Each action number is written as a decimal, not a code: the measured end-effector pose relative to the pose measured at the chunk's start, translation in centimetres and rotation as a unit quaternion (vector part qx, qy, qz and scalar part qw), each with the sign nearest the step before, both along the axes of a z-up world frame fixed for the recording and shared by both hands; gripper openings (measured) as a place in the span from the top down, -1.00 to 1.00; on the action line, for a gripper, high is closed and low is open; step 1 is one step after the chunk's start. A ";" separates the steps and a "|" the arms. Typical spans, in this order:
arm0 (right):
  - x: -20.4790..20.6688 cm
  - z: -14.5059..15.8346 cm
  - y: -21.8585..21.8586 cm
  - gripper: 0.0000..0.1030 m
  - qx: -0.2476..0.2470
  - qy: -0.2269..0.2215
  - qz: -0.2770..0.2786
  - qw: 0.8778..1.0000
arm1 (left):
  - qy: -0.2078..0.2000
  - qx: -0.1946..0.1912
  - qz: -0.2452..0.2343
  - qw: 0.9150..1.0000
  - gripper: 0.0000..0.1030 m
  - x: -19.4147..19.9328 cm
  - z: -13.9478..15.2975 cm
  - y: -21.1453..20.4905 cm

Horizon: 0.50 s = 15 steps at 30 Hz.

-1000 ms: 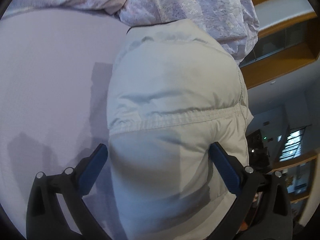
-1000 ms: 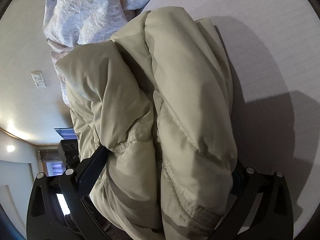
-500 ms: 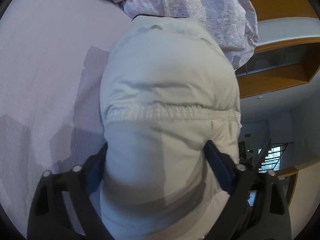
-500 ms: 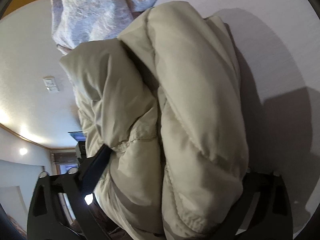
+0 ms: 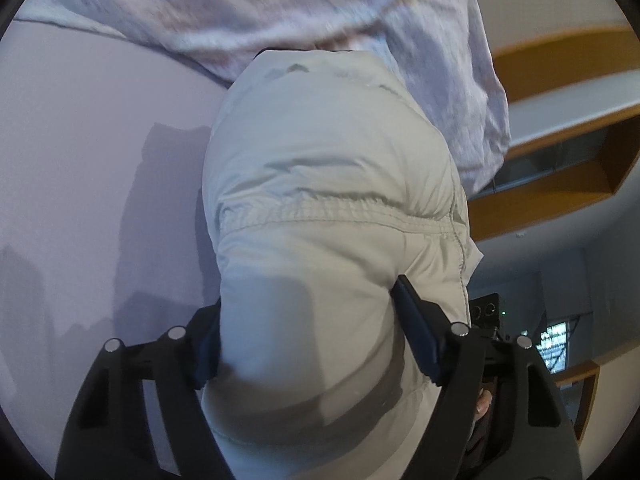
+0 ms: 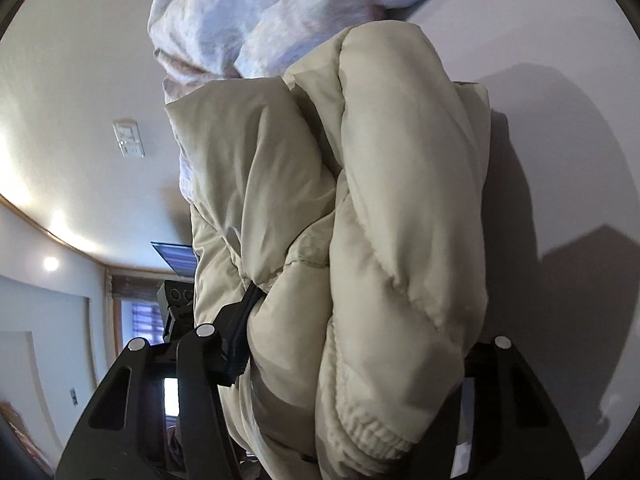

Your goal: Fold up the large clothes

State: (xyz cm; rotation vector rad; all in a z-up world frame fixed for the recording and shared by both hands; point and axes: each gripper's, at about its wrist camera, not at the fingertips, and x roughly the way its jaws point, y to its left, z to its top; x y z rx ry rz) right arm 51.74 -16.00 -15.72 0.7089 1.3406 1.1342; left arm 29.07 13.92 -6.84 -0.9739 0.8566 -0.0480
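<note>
Both grippers, left and right, are closing fingers onto the jacket, bunching it for lifting off the bed.

Soft, even indoor light fills both views. In the right wrist view, warm ceiling lamps glare at the left edge. Hard-edged grey shadows fall on the pale bed sheet, left of the padded jacket in the left wrist view and at the right of the other. The patterned quilt along the top is smeared with motion blur. Fisheye bending curves the wooden shelves, and black vignette rings every corner.
</note>
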 end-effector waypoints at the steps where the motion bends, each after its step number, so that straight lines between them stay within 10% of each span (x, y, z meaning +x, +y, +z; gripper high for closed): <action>1: 0.1 0.2 0.8 -0.10 -0.002 -0.002 0.003 1.000 | 0.000 0.002 0.005 1.000 -0.45 0.0 0.1 0.4; 15: -0.7 2.9 5.9 -0.04 -0.043 -0.046 0.019 0.998 | 0.004 0.039 0.066 0.997 -0.45 -0.6 0.9 8.1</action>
